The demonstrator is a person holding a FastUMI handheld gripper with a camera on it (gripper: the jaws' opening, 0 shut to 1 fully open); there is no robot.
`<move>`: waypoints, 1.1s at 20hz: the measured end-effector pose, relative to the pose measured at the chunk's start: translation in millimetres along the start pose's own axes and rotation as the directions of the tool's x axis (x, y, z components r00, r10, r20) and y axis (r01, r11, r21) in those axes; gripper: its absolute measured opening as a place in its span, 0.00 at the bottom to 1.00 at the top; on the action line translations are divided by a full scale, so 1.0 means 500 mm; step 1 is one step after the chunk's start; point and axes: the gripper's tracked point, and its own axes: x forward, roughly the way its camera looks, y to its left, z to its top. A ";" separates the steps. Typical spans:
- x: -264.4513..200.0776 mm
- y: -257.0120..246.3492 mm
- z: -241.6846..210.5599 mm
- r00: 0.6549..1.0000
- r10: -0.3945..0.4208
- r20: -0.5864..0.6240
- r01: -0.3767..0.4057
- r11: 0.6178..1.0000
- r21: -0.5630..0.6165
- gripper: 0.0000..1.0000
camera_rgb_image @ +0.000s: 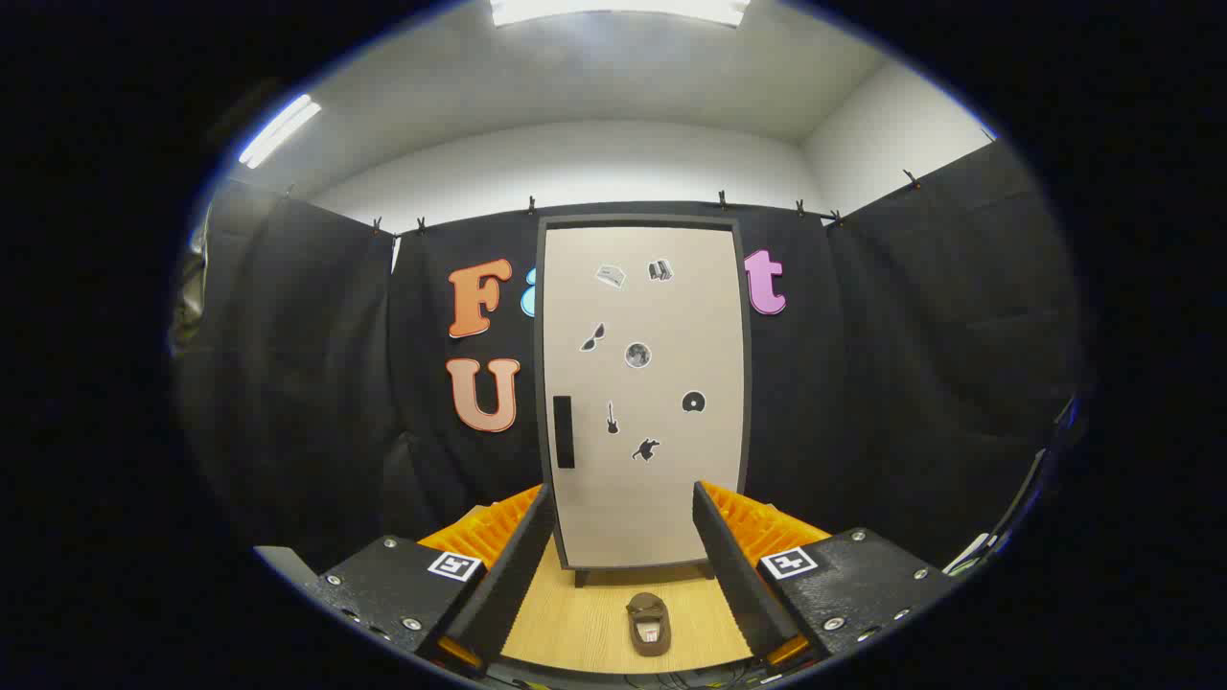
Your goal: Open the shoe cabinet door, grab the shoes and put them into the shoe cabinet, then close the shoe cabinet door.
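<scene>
A tall beige shoe cabinet (pixel 644 393) stands against the booth's wall, beyond my fingers. Its door is closed, with a dark vertical handle (pixel 564 431) on its left side and several small stickers on its face. A single brown shoe (pixel 649 623) lies on the wooden floor (pixel 575 623) in front of the cabinet, toe pointing toward the door, low between my two fingers. My gripper (pixel 623 494) is open, its fingers wide apart with nothing between them, held well back from both the shoe and the cabinet.
Black cloth walls close in the booth on the left, right and behind the cabinet. The cabinet rests on short legs above the wooden floor. A pale edge of something shows at the far right.
</scene>
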 end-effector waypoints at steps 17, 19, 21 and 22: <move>0.007 -0.001 0.001 1.000 0.016 0.009 -0.016 1.000 0.018 0.91; 0.010 0.006 0.001 1.000 0.025 0.005 -0.025 1.000 0.018 0.91; 0.018 0.016 0.001 0.999 0.035 0.004 -0.035 0.999 0.017 0.91; 0.024 0.022 -0.001 0.999 0.040 0.002 -0.040 0.999 0.018 0.91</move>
